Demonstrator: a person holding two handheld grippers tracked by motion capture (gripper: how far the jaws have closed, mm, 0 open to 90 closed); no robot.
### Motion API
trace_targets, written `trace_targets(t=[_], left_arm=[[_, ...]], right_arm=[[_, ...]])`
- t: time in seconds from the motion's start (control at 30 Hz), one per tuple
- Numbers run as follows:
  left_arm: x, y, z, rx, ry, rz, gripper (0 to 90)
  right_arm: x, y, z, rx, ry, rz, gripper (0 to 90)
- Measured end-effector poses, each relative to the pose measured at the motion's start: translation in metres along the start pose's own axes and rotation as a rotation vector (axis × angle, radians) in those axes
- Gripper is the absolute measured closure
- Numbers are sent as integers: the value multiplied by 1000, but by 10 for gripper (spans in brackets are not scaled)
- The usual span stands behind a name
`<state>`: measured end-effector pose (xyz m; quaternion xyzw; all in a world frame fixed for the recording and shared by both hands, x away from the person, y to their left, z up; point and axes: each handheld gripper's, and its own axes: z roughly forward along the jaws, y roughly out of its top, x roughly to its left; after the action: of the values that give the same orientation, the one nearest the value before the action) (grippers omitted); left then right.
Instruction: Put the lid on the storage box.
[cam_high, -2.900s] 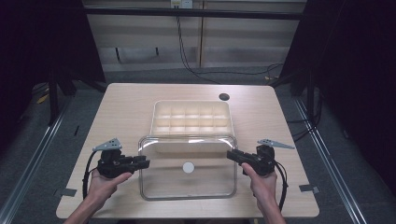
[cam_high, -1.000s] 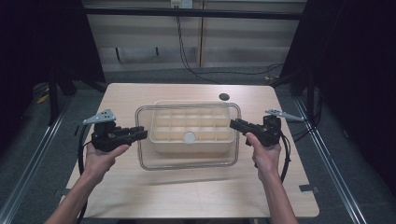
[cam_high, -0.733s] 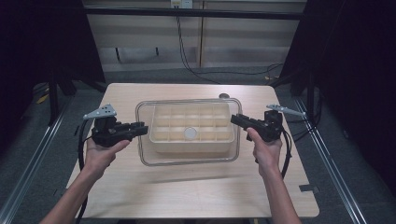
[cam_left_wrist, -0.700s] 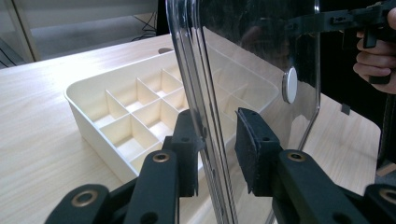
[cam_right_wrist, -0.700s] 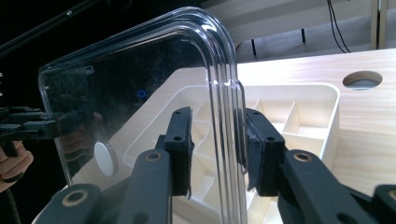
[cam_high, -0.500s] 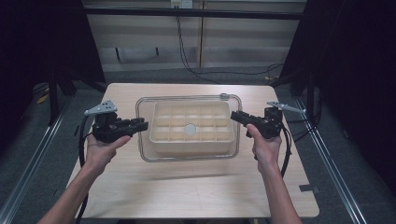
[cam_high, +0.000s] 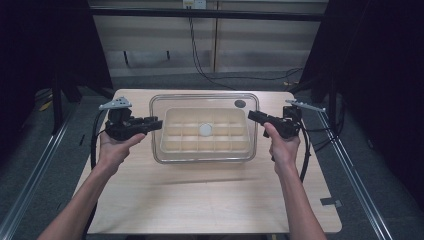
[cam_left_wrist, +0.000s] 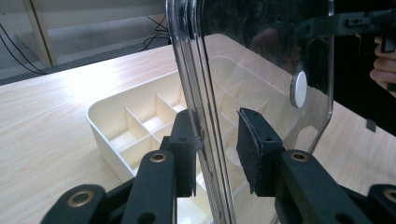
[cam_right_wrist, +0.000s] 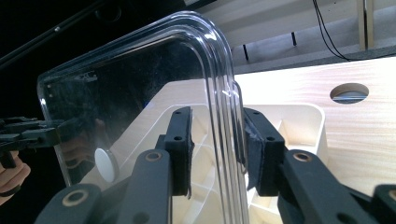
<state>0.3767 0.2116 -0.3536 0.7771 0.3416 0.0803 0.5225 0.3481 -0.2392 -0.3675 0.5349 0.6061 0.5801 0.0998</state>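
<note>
Black pads of my left gripper (cam_high: 152, 123) and right gripper (cam_high: 256, 116) pinch the side rims of the clear lid (cam_high: 204, 99). It hangs over the cream tray (cam_high: 204, 145) on the table (cam_high: 200, 200). It looks stiff, light and slippery, so holding the rims seems best.

No legible text, labels, brand marks, numbers or signs anywhere, none readable on the clear lid (cam_high: 204, 127), the cream divided tray (cam_high: 205, 137), or the wooden tabletop (cam_high: 200, 200)

The lid (cam_high: 204, 100) is clear, glossy plastic. The divided tray (cam_high: 205, 134) is matt cream plastic; the table (cam_high: 200, 200) shows pale wood grain
</note>
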Motion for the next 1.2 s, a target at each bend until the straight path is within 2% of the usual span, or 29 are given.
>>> trace_targets(t=[0.23, 0.53, 0.67, 0.87, 1.2], left_arm=[[7, 4, 7, 3, 6, -9, 689], [19, 14, 15, 11, 20, -24, 687], [23, 10, 21, 17, 36, -40, 684], [26, 9, 29, 19, 29, -54, 677], [39, 6, 41, 31, 37, -86, 655]], right_arm=[[-7, 2, 7, 13, -8, 20, 664], [-10, 14, 18, 17, -22, 10, 671], [-13, 15, 24, 27, -34, 8, 675], [-21, 13, 26, 32, -45, 29, 684], [-29, 13, 37, 44, -54, 31, 692]])
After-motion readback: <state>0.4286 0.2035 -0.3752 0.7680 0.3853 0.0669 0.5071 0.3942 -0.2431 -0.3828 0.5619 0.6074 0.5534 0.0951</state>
